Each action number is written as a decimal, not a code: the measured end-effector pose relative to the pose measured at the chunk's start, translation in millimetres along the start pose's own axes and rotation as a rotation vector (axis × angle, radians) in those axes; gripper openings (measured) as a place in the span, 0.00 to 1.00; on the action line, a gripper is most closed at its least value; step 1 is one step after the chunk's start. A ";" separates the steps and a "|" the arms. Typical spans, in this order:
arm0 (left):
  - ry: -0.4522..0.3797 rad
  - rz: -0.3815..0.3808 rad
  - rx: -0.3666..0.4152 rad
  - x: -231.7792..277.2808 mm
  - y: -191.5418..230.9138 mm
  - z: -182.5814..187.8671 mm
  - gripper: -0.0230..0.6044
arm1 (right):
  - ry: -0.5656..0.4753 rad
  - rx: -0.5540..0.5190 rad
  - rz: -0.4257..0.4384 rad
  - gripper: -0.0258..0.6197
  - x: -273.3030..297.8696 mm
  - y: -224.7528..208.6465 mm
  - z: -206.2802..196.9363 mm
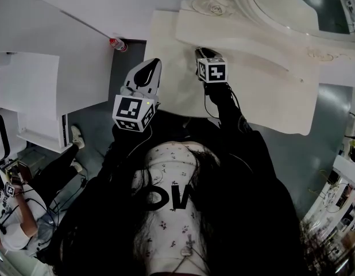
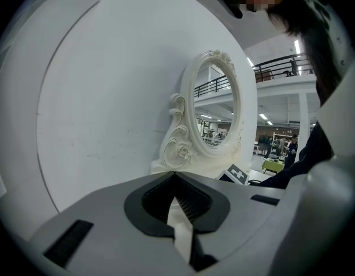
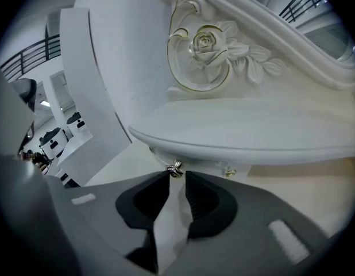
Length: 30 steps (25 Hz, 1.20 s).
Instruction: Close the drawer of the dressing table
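Left tool [image 1: 149, 73] at 11 o'clock, tips pressed together, idle. Right tool [image 3: 177, 176] slightly spread, drawer knob [image 3: 175, 168] at its mouth, 12 o'clock, under table [image 1: 269, 91] lip. We push straight and level, no skew. Mirror [image 2: 215, 111] beyond.

Worktop [image 3: 240, 128] lip overhangs; right hand-held gripper [image 3: 176, 177] sits just under it, little headroom. Small metal knob [image 3: 175, 168] at the mouth of its jaws, which stand a narrow slot apart; second knob [image 3: 229, 171] near, to the right. Carved mirror frame [image 3: 206, 45] rises from the back of the worktop and bars that way. Left hand-held gripper [image 2: 175, 176], jaws together, points into open air, mirror frame ahead to its right, white wall panel [image 2: 97, 108] closing its left. In head view, an open lane of grey floor [image 1: 103, 119] runs between worktop and white shelving [image 1: 45, 85].
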<state>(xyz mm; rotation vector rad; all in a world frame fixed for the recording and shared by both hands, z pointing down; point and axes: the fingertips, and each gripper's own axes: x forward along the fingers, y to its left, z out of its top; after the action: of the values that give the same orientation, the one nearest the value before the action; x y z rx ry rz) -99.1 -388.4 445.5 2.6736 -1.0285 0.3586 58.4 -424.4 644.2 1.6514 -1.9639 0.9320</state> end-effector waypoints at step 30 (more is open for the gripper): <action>-0.007 -0.002 0.023 7.6 -74.4 -4.2 0.04 | -0.243 0.049 0.208 0.15 -160.6 39.8 22.6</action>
<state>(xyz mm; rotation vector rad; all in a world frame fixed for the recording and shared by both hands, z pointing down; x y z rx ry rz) -43.5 -338.4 441.0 2.6978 -1.0305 0.3635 56.7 -325.5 509.6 1.6783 -2.3284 0.8944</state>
